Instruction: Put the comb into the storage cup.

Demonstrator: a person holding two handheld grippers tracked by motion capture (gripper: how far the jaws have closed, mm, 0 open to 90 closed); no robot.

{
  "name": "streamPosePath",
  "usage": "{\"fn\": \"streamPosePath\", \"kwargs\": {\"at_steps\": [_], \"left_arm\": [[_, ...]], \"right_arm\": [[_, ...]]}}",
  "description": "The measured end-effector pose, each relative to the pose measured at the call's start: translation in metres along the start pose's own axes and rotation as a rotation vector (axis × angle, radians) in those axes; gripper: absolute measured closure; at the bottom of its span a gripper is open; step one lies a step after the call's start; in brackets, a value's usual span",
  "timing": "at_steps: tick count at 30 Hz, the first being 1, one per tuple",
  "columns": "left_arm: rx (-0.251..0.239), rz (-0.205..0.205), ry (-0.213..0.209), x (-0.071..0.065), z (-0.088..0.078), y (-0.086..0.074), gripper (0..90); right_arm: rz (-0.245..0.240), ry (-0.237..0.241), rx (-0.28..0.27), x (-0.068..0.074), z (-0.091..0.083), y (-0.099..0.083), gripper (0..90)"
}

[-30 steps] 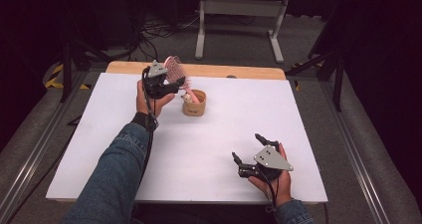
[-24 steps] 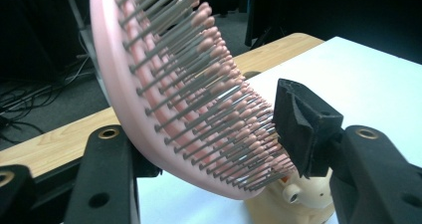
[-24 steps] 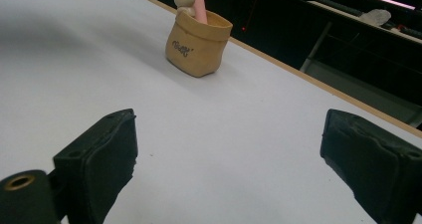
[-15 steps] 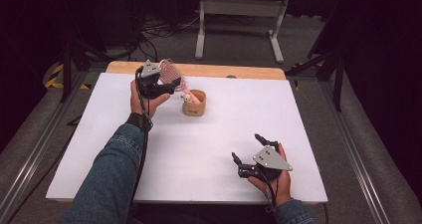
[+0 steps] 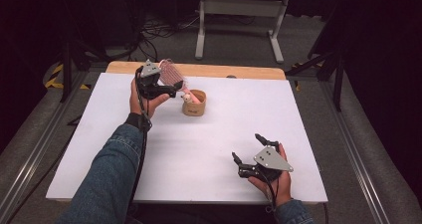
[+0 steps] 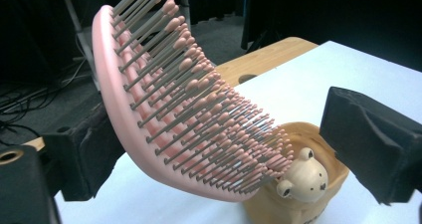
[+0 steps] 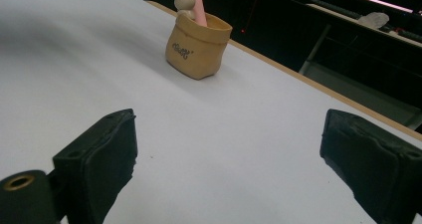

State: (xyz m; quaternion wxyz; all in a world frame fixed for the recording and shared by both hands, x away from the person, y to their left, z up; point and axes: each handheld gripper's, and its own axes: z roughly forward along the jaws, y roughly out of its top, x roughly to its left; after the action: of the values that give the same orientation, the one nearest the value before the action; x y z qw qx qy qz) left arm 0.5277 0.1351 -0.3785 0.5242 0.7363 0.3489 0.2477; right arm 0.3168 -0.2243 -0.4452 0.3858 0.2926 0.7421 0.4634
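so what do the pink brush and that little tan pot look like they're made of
The pink brush looks like moulded plastic: a smooth, slightly glossy curved back, with thin grey pins tipped in pink beads. The tan pot looks like matte ceramic or resin shaped as a rolled-top sack, though the finish leaves that open. The frog-faced knob at its rim looks like pale wood.

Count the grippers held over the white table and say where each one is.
2. The left gripper is at the far left, beside the pink hairbrush; the right gripper is near the front right edge.
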Motion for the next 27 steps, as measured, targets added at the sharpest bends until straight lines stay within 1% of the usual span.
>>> {"fn": "streamPosePath", "kwargs": {"at_steps": [4, 6, 9, 15, 16, 19, 21, 24, 27], "left_arm": [[-0.002, 0.014, 0.010, 0.000, -0.004, 0.002, 6.4], [-0.006, 0.017, 0.016, -0.001, -0.006, 0.003, 6.8], [-0.010, 0.031, 0.025, -0.001, -0.010, 0.005, 7.6], [-0.023, 0.058, 0.024, -0.003, -0.018, 0.009, 7.0], [-0.022, 0.060, 0.018, -0.003, -0.020, 0.009, 7.0], [-0.022, 0.072, 0.021, -0.004, -0.022, 0.010, 7.0], [-0.025, 0.072, 0.019, -0.004, -0.025, 0.010, 7.0], [-0.024, 0.081, 0.019, -0.004, -0.027, 0.010, 6.9], [-0.020, 0.085, 0.029, -0.004, -0.028, 0.010, 5.8]], "right_arm": [[-0.001, -0.001, -0.001, 0.000, 0.000, 0.000, 8.8], [-0.001, 0.000, -0.002, 0.001, 0.000, 0.000, 8.8], [-0.001, 0.000, -0.004, 0.001, 0.000, 0.000, 8.8], [-0.004, -0.003, -0.008, 0.001, -0.001, 0.001, 8.8], [-0.004, -0.002, -0.009, 0.002, -0.001, 0.001, 8.8], [-0.003, -0.007, -0.011, 0.002, -0.001, 0.001, 8.9], [-0.003, -0.007, -0.011, 0.001, -0.001, 0.001, 8.9], [-0.004, -0.009, -0.013, 0.001, -0.002, 0.001, 8.9], [-0.005, -0.013, -0.012, 0.001, -0.002, 0.001, 8.9]]}}
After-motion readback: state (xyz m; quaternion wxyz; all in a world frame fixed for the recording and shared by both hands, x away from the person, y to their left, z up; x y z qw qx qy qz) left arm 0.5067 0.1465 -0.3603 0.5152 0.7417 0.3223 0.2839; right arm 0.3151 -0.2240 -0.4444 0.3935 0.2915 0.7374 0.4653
